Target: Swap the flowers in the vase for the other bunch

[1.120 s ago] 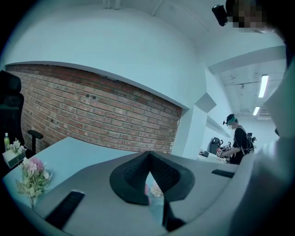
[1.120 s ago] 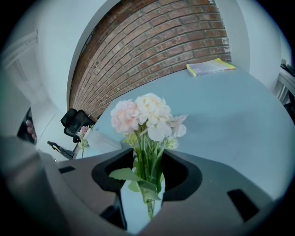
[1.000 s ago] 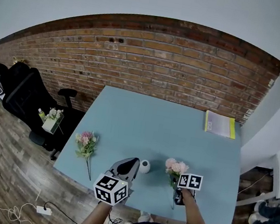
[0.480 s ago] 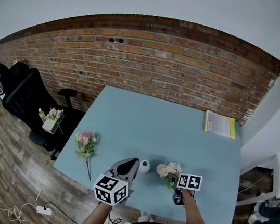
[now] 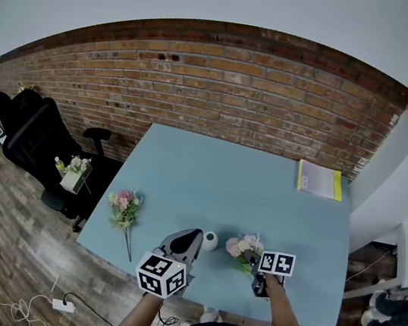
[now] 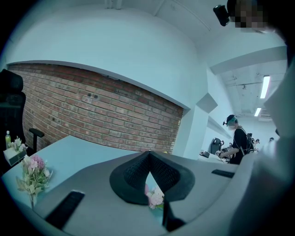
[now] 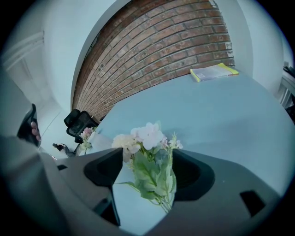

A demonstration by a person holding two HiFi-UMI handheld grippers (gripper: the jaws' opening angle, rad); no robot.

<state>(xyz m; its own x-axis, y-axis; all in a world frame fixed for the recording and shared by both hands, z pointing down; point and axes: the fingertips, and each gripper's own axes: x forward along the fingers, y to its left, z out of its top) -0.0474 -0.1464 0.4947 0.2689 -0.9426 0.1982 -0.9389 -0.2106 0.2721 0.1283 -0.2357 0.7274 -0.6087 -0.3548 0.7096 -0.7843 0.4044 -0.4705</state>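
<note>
The right gripper view alone gives the right claw [image 7: 147, 156] plainly. It is released, its jaws apart and just having been opening. The pale pink-and-white bunch [image 7: 150, 161] lies loose between them, with its stems close by the jaw at the picture's right and its blooms reaching past the tips over the tabletop [image 7: 198, 110].

The left gripper view alone shows the left claw [image 6: 148, 154] clenched on nothing, its tips meeting. A sliver of pink bloom shows through the gap beneath them, and a person [image 6: 237, 140] stands far off to the right.

Only the head view takes in the white vase [image 5: 210, 241]. It is upright between the two claws, just beside the left claw's tip, with the released bunch's blooms near it but apart.

There are two bunches. The second bunch [image 5: 124, 209] lies well apart near the tabletop's left edge. There is one vase, one yellow book [image 5: 320, 181] at the far right corner, and two claws.
</note>
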